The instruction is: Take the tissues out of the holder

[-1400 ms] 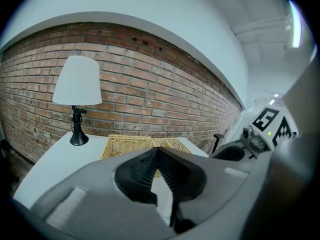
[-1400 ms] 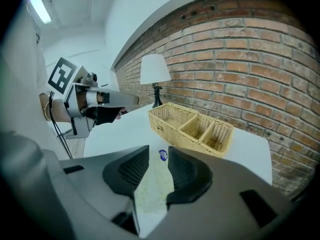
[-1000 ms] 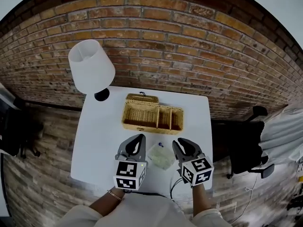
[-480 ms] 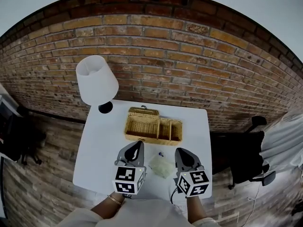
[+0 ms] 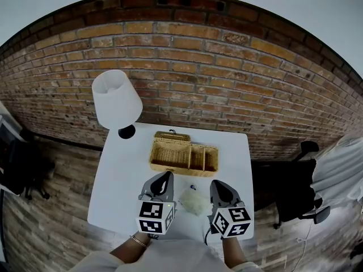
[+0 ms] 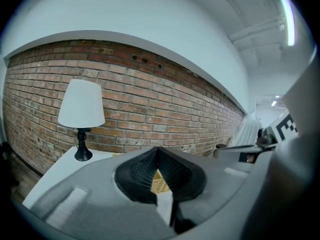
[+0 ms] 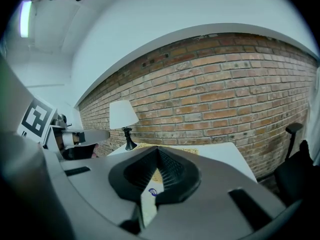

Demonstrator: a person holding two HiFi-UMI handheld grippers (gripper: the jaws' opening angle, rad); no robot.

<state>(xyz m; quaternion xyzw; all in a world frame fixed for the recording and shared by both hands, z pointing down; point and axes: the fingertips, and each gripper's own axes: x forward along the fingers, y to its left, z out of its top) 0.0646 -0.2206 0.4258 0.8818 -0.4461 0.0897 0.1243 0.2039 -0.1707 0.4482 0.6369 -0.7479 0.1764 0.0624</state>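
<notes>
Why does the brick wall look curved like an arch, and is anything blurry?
Head view: a wide lens bows the brick wall into an arch and darkens the corners; the table is sharp. Left gripper view: the left tongs, close to the lens, look soft; a ceiling light glares. Right gripper view: same bend, the lamp is crisp.

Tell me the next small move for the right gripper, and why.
Probably reopen the right gripper and draw it back beside the tissue pack. Its jaws have just been closing and meet with nothing between them, while the pack lies on the table, beside the gripper's body and short of its tips. The left gripper is shut and empty too.
</notes>
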